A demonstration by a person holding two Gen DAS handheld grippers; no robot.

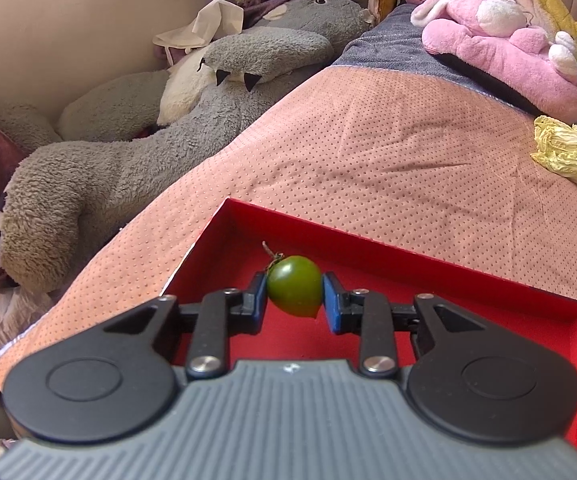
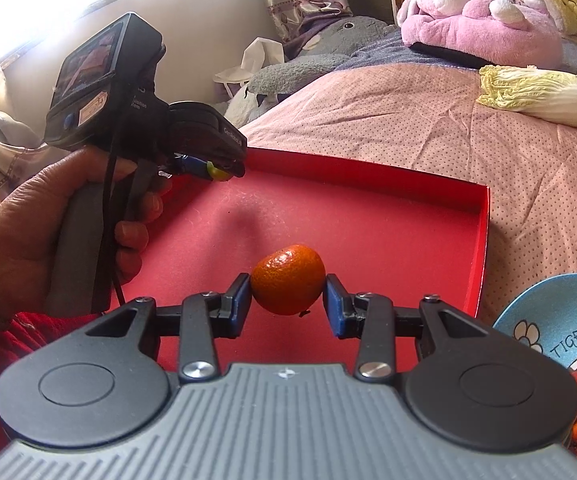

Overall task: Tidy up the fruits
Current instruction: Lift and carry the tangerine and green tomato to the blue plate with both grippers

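Note:
My left gripper (image 1: pixel 294 295) is shut on a green tomato (image 1: pixel 294 286) with a dry stem and holds it above the far left corner of the red tray (image 1: pixel 408 264). In the right wrist view the left gripper (image 2: pixel 218 170) hangs over the tray's back left, the green tomato (image 2: pixel 219 172) just showing between its fingers. My right gripper (image 2: pixel 287 294) is shut on an orange tangerine (image 2: pixel 288 279) and holds it over the middle of the red tray (image 2: pixel 368 216).
The tray lies on a pink dotted bedspread (image 1: pixel 368 152). A blue plate (image 2: pixel 556 320) with several small fruits stands at the right. A napa cabbage (image 2: pixel 540 94) lies behind it. Grey (image 1: pixel 128 152) and pink (image 1: pixel 500 36) plush toys line the far side.

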